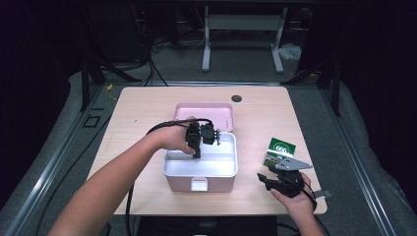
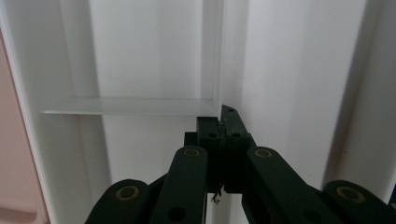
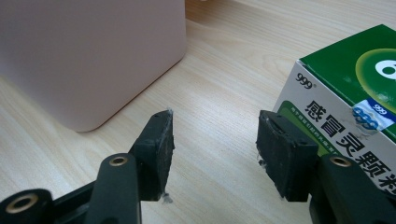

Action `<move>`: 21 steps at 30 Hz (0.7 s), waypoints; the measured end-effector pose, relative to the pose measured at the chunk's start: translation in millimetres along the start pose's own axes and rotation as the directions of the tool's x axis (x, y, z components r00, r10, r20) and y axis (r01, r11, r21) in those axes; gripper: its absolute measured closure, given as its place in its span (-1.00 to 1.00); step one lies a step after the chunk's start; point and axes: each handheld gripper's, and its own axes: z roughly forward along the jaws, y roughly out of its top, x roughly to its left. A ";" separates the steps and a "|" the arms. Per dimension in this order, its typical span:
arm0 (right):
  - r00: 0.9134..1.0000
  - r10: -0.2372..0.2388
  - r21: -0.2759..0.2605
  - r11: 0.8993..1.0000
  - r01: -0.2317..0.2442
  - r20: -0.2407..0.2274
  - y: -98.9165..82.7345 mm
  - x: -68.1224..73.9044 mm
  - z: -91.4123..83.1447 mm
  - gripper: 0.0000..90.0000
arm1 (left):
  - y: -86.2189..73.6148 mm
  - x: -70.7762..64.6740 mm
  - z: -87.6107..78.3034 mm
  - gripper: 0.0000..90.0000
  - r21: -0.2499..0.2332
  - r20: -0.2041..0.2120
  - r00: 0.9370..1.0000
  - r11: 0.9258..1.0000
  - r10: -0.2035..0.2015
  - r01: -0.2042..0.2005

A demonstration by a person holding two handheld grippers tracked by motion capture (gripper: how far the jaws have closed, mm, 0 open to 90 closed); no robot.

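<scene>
A pink storage box (image 1: 199, 184) with a white inside stands open at the middle of the table. My left gripper (image 1: 197, 152) reaches down into it. In the left gripper view its jaws (image 2: 222, 123) are shut on the edge of a thin white divider (image 2: 212, 56) that stands inside the box, beside a flat white partition (image 2: 135, 106). My right gripper (image 1: 265, 178) rests low near the table's front right, open, with bare table between its pads (image 3: 215, 140). A green and white medicine box (image 1: 280, 149) lies just beyond it, close behind the right pad (image 3: 289, 154).
The pink lid (image 1: 204, 115) lies flat behind the storage box. The box's pink outer wall (image 3: 93, 56) is to the left of the right gripper. A dark round hole (image 1: 236, 98) sits in the tabletop near the far edge.
</scene>
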 end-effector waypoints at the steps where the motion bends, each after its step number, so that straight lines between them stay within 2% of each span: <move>1: 1.000 0.001 0.000 1.000 -0.001 0.000 -0.1 -0.1 0.2 0.01 | 0.0 0.0 0.0 0.98 0.001 0.004 1.000 1.000 -0.002 0.002; 11: 1.000 0.000 -0.008 1.000 0.000 -0.002 -0.1 -0.4 0.1 0.01 | 0.8 -0.7 -3.1 0.99 0.010 -0.002 1.000 1.000 0.000 0.000; 17: 1.000 -0.001 -0.009 1.000 0.001 0.000 -0.1 -0.5 -0.2 0.01 | -2.7 -0.7 -12.6 0.99 -0.010 -0.023 1.000 1.000 -0.018 0.017; 21: 1.000 0.000 -0.010 1.000 0.000 -0.001 0.0 -0.5 -0.2 0.01 | -5.5 -1.7 -20.6 0.99 -0.024 -0.018 1.000 1.000 -0.016 0.016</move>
